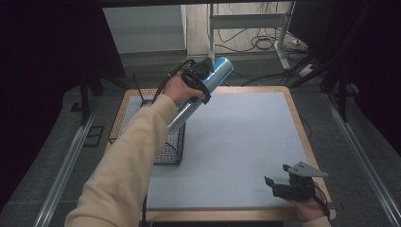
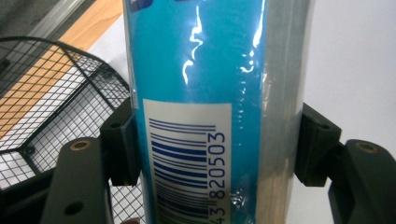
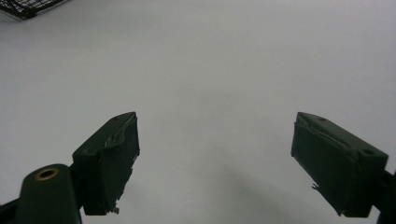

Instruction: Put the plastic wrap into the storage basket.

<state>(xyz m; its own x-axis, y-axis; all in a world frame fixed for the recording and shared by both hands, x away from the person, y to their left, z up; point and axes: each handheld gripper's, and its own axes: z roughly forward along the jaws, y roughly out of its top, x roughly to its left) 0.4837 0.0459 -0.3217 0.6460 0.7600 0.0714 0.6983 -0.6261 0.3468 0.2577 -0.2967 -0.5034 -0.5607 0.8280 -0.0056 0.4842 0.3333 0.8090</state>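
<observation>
- The wood-edged worktop (image 1: 297,124) carries a pale grey mat that covers nearly all of it; a strip of bare wood shows along the right and near edges. The middle and right of the mat lie open, giving wide room between the two hands.
- A black wire-mesh basket (image 1: 172,150) stands on the left part of the worktop, its right wall meeting the left edge of the mat. In the left gripper view its curved rim (image 2: 70,60) shows left of the fingers and lower down.
- A long blue cylinder wrapped in glossy film (image 1: 204,90), its near end silver, is held in the air above the basket's far right corner. It tilts, upper end pointing far and right. A white barcode label (image 2: 187,163) runs along it.
- The left gripper (image 1: 196,81), on a cream-sleeved arm, has its fingers (image 2: 122,144) clamped against both sides of the cylinder.
- The right gripper (image 1: 279,179) sits low at the near right corner, close to the worktop's near edge. Its fingers (image 3: 109,158) are spread wide apart with bare mat between them, holding nothing.
</observation>
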